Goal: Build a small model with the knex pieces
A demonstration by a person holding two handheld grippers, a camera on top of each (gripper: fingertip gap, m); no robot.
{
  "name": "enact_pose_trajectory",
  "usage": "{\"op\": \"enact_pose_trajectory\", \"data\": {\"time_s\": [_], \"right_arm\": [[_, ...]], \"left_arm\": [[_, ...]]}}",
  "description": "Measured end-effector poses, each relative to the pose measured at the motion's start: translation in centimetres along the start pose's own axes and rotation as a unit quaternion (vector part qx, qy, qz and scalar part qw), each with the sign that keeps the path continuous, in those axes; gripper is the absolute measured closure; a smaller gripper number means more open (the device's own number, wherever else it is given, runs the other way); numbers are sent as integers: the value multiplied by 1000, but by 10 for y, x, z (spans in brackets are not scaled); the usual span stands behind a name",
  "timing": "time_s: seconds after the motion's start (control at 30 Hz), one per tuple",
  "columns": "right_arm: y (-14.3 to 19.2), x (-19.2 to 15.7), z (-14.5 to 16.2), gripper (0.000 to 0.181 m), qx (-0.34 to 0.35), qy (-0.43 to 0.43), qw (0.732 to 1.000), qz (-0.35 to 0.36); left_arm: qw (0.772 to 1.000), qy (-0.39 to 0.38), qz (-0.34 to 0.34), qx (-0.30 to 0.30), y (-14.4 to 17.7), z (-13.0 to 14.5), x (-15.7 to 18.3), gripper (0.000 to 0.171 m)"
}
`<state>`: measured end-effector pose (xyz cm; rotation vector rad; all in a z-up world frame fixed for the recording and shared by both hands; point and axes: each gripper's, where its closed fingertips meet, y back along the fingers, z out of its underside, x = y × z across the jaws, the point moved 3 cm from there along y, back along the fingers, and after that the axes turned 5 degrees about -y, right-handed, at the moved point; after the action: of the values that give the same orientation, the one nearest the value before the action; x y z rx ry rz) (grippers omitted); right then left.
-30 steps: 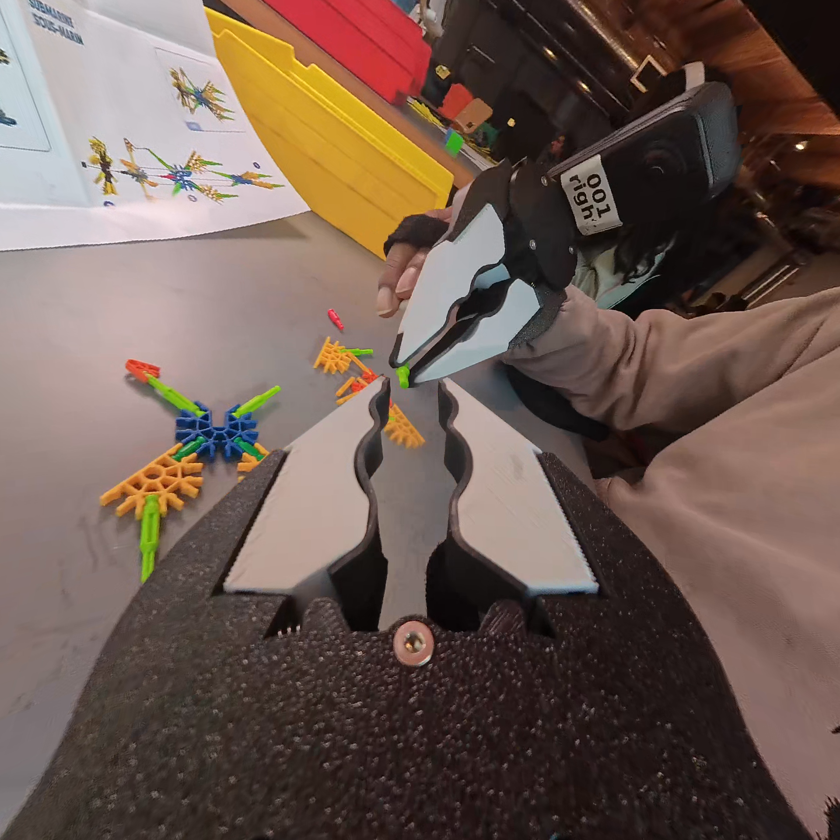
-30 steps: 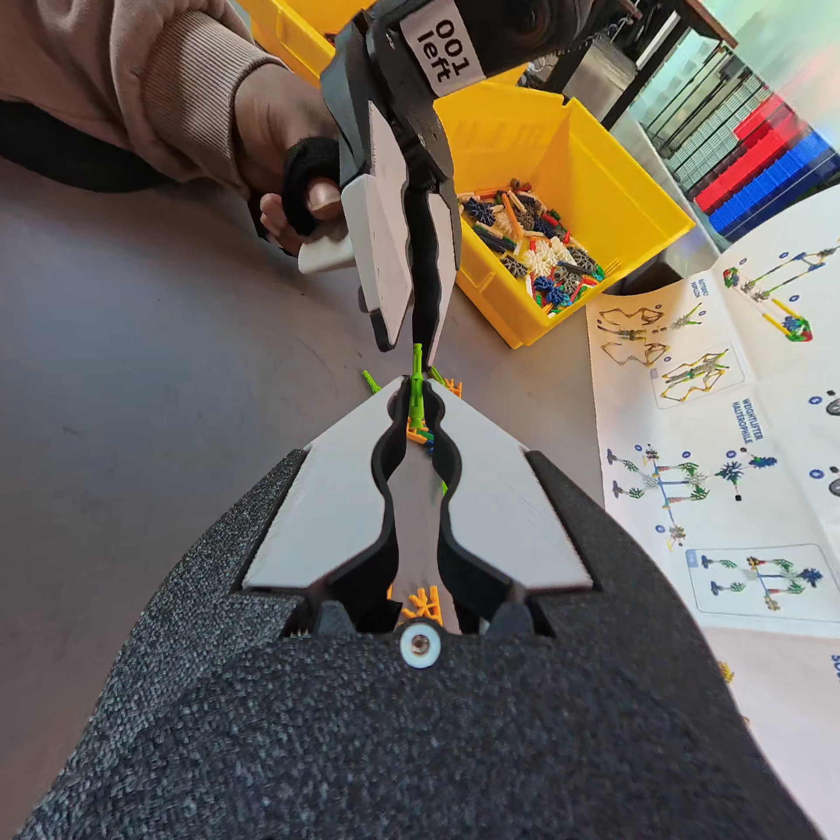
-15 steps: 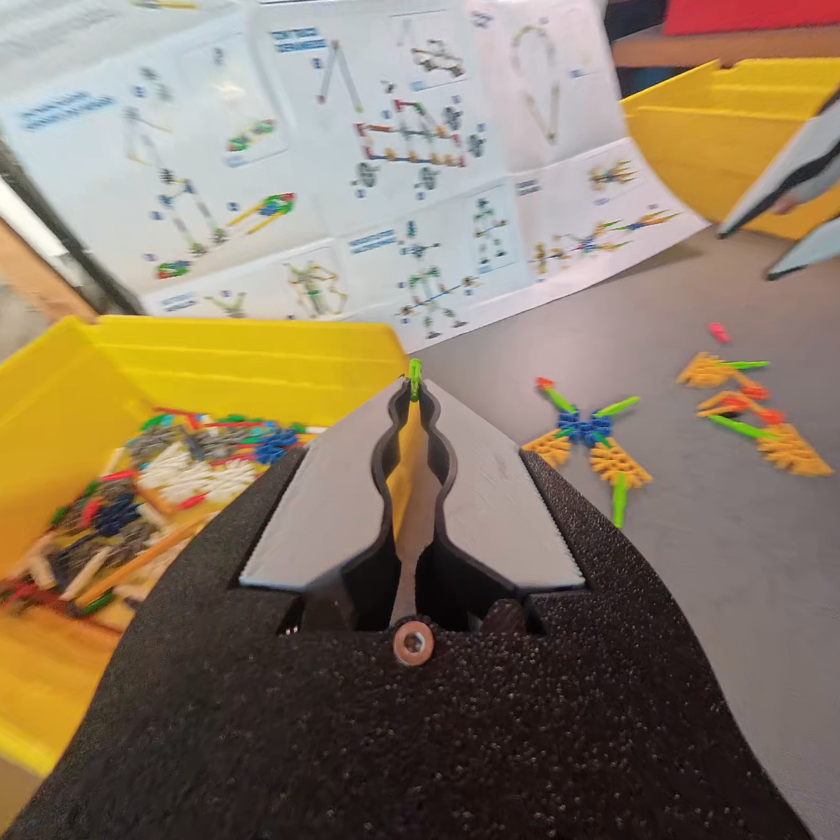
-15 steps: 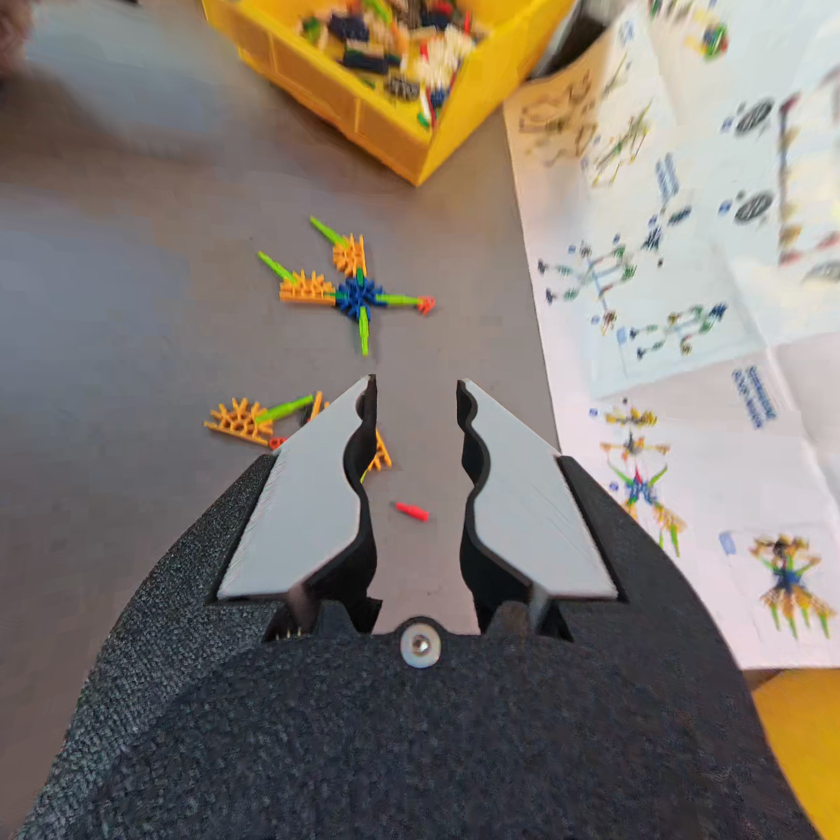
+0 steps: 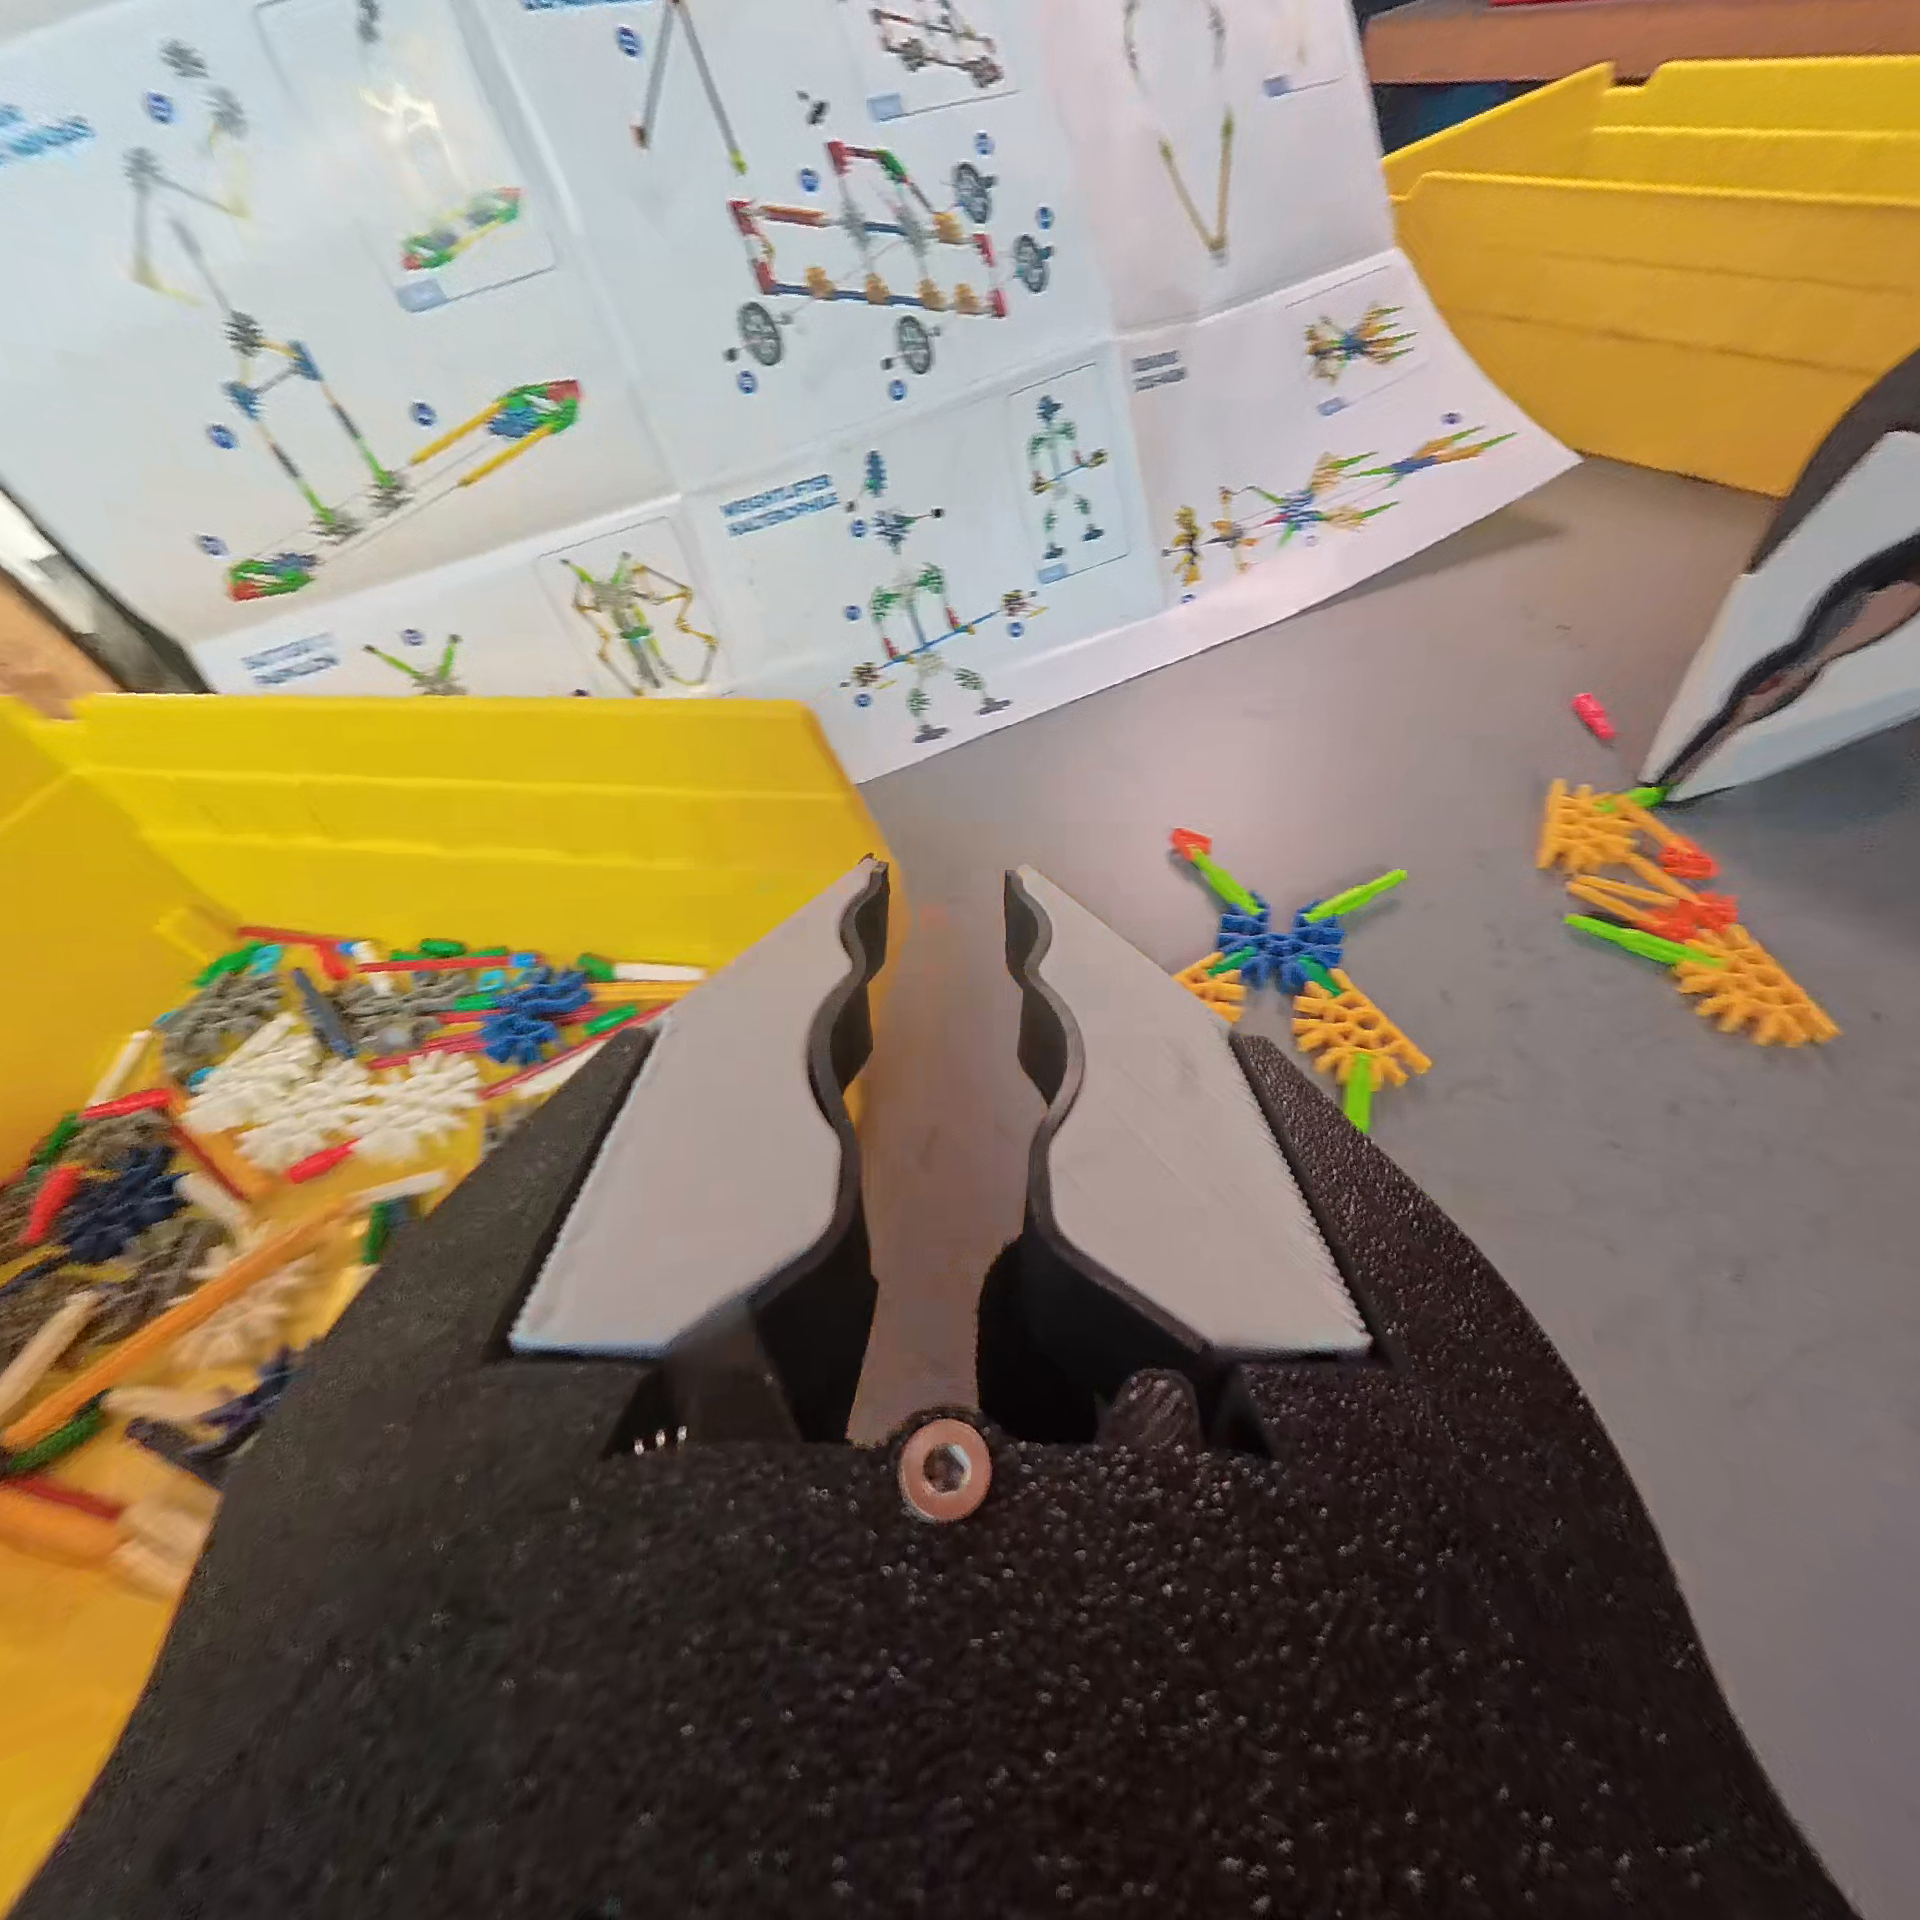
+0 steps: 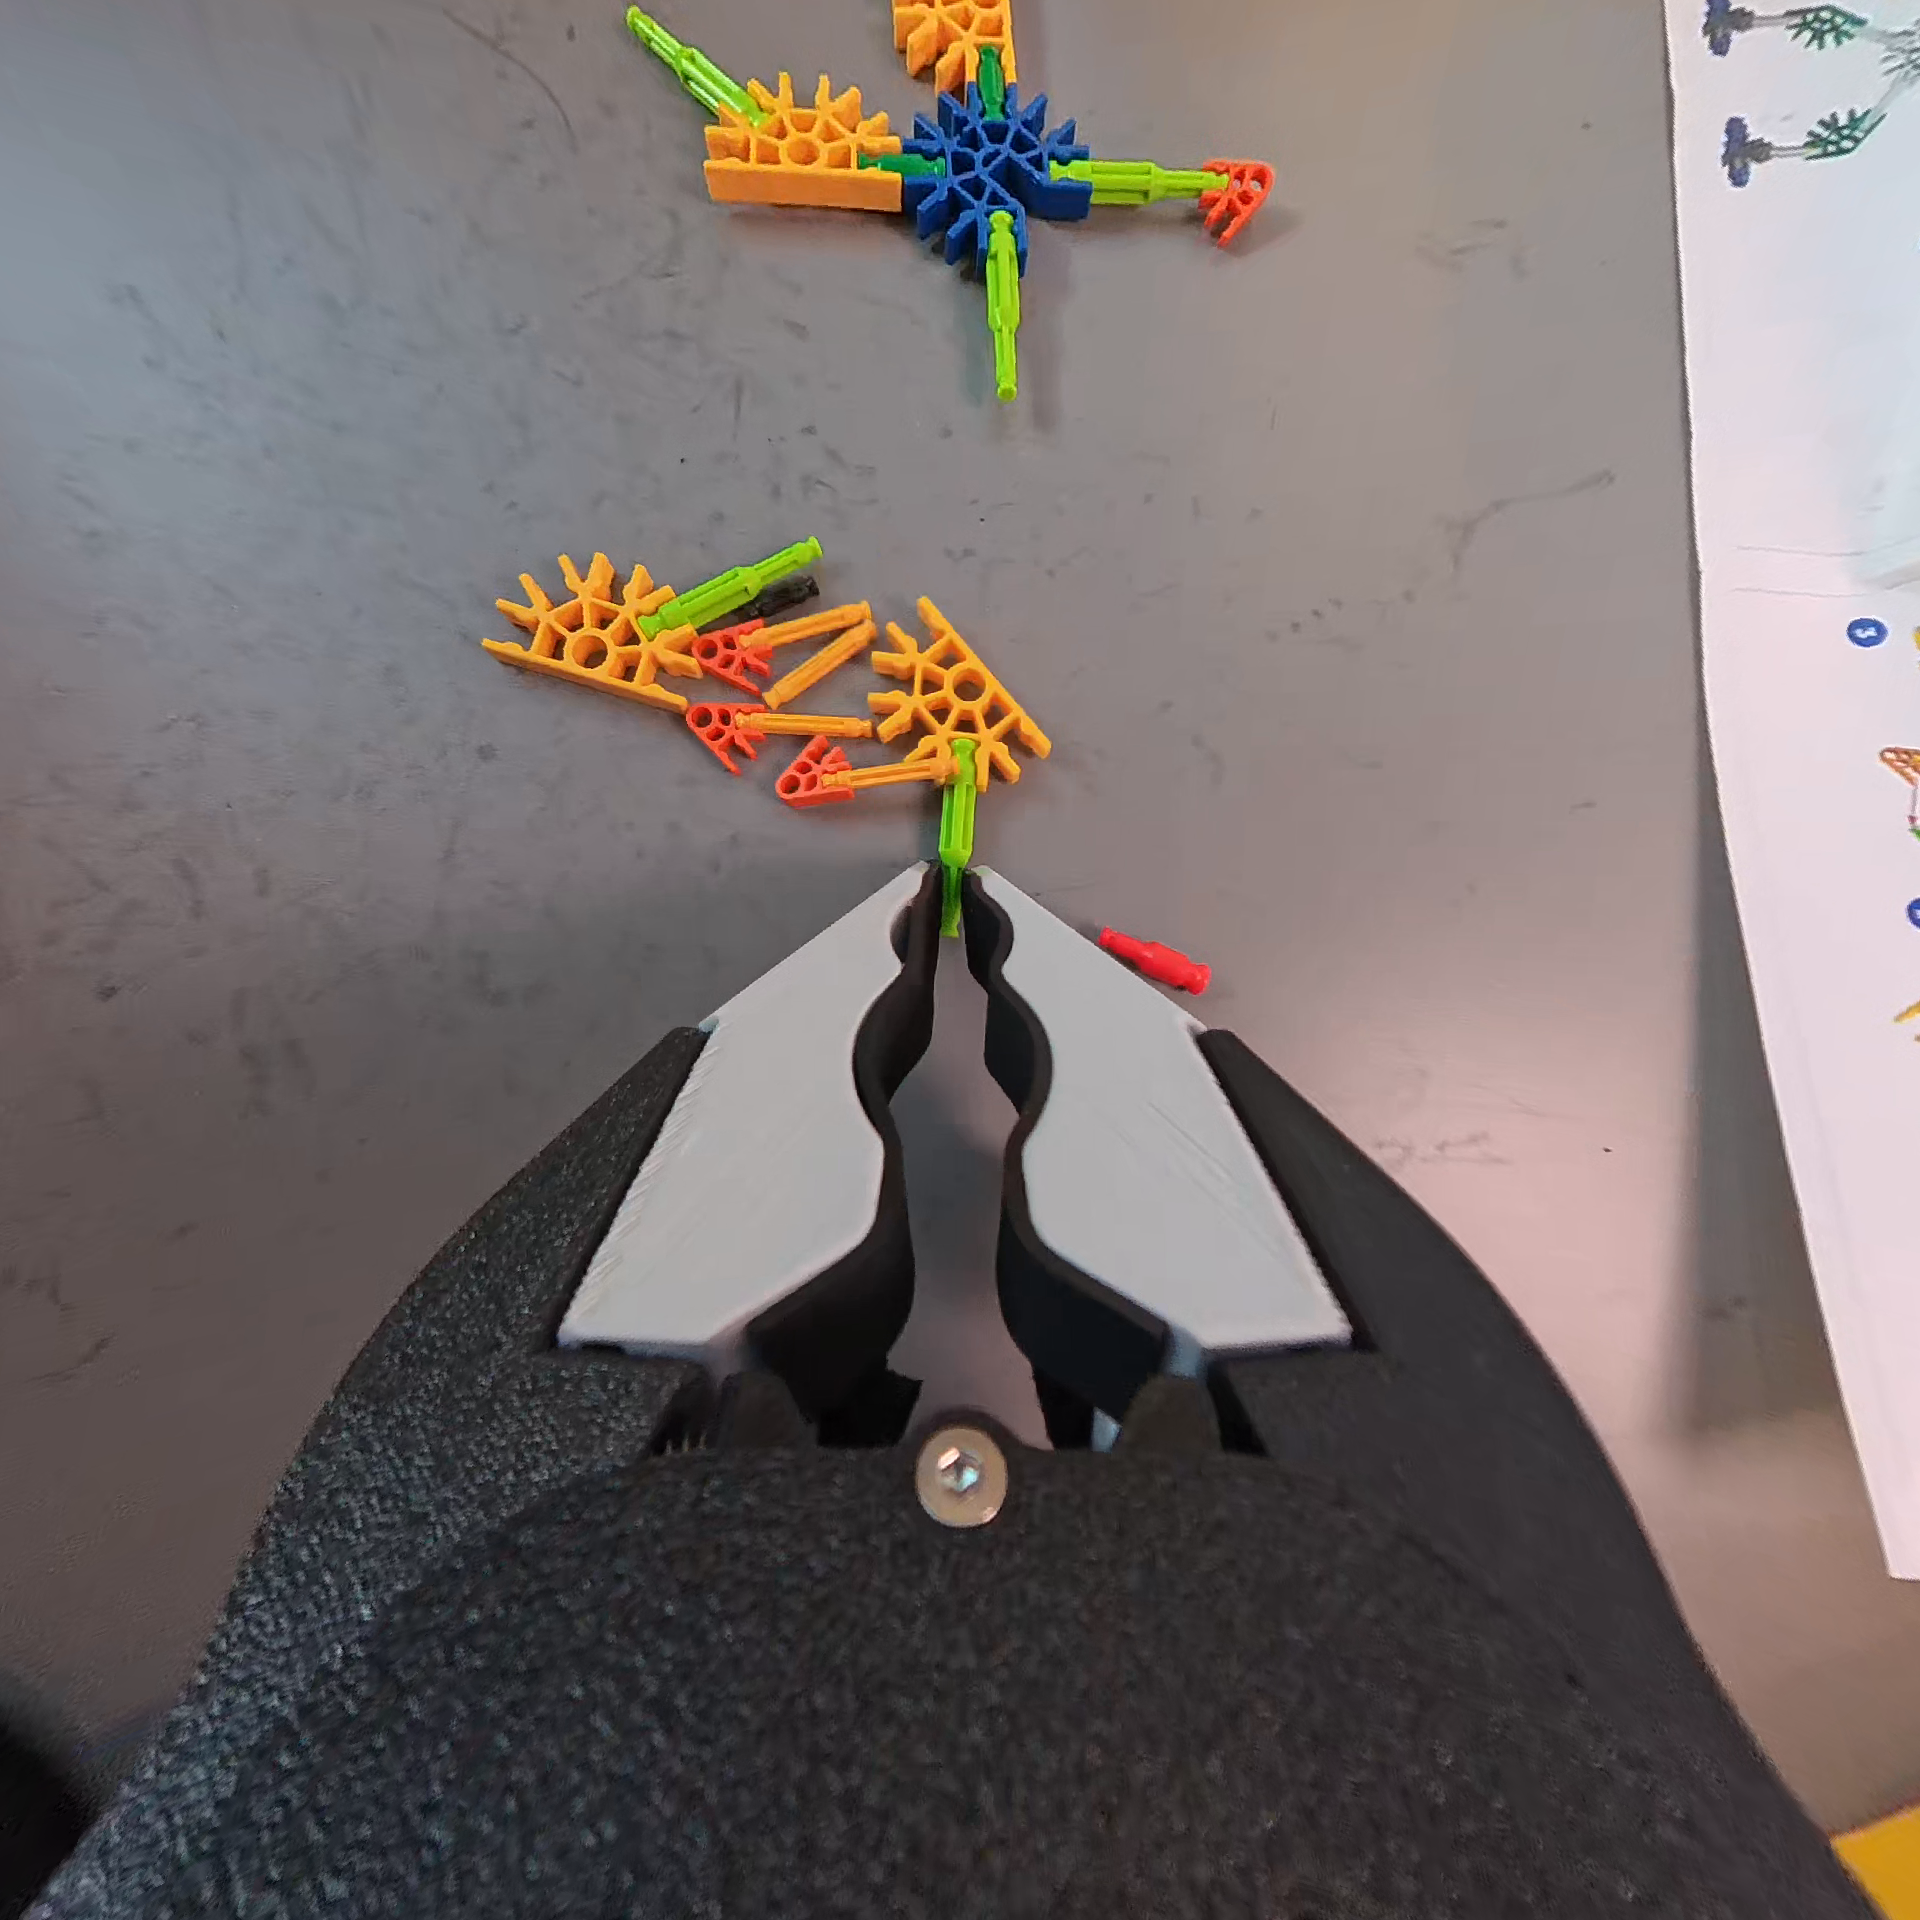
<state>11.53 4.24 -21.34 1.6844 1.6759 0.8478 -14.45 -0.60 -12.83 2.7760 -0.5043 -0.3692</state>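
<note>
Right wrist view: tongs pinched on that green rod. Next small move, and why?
Probably a small lift. The right tongs are shut on the green rod, whose far end sits in the orange connector lying on the table; the left tongs are open, empty.

Hobby workbench: grey table point(image 6: 312, 416), yellow parts bin point(image 5: 416, 810), instruction sheet point(image 5: 727, 364).

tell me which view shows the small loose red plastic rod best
The right wrist view: the small loose red plastic rod lies sharp on the grey table, just right of the right hand-held gripper. In the left wrist view it is a small blurred speck far right.
</note>
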Motion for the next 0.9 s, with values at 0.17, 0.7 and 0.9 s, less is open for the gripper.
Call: {"op": "enact_pose_trajectory", "data": {"time_s": [0.17, 0.7, 0.9], "right_arm": [[9, -4, -27, 181, 82, 58, 994, 36], [4, -71, -93, 180, 205, 281, 930, 120], [19, -74, -101, 180, 277, 195, 939, 50]], "left_arm": [[937, 186, 294, -16, -14, 3, 82, 144], [858, 235, 456, -24, -3, -2, 128, 164], [860, 210, 465, -9, 2, -6, 129, 163]]}}
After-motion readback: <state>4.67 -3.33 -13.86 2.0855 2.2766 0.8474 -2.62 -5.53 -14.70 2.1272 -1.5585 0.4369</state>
